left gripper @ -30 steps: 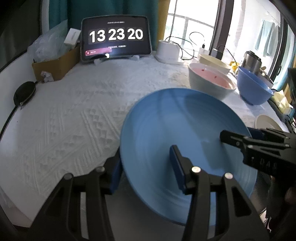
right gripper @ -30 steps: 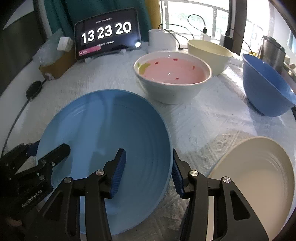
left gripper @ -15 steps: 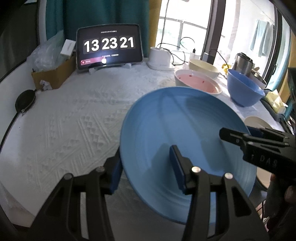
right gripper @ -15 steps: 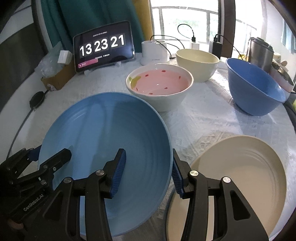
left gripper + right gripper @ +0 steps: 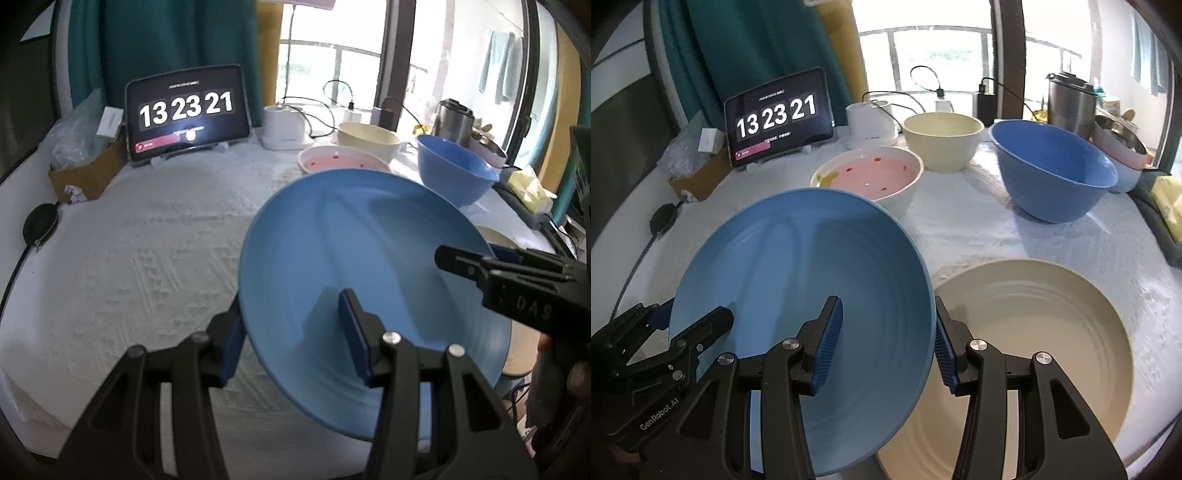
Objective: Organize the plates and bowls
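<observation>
Both grippers clamp the blue plate (image 5: 798, 280) by opposite rims, left gripper (image 5: 291, 332) and right gripper (image 5: 886, 343) each half closed on it, holding it tilted above the tablecloth (image 5: 147, 240), beside the cream plate (image 5: 1034, 332).

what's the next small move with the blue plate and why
Probably carry the blue plate across over the cream plate and lower it on top. Both the left gripper and right gripper hold it by opposite rims, lifted off the cloth, and the cream plate lies empty right beside it.
</observation>
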A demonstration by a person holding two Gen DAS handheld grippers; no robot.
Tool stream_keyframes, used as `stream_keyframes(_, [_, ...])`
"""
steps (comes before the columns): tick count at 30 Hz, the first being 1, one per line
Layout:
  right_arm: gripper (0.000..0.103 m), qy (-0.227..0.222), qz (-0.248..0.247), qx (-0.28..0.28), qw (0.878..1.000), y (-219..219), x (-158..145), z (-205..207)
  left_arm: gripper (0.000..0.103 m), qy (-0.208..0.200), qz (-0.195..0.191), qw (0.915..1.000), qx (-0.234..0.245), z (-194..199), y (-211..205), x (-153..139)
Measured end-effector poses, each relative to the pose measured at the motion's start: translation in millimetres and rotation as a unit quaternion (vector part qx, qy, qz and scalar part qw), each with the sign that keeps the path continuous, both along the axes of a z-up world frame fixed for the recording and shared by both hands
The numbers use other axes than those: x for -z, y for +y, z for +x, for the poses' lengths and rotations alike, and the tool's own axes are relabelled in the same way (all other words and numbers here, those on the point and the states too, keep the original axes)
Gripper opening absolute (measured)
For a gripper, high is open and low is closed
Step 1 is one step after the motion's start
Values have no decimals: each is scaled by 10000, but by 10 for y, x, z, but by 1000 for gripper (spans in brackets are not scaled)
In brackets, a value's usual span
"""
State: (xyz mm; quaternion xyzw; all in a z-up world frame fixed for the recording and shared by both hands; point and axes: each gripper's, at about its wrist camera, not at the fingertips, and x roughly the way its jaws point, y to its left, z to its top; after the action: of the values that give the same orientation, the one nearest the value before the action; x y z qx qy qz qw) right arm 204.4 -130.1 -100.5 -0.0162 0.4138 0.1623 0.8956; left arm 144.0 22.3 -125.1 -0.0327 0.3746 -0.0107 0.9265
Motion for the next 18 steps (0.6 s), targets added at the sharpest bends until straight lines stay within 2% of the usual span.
stream_keyframes(18, [50, -83, 243, 426, 9988, -562, -52, -133, 50, 17, 239, 9988, 435, -10, -556, -40])
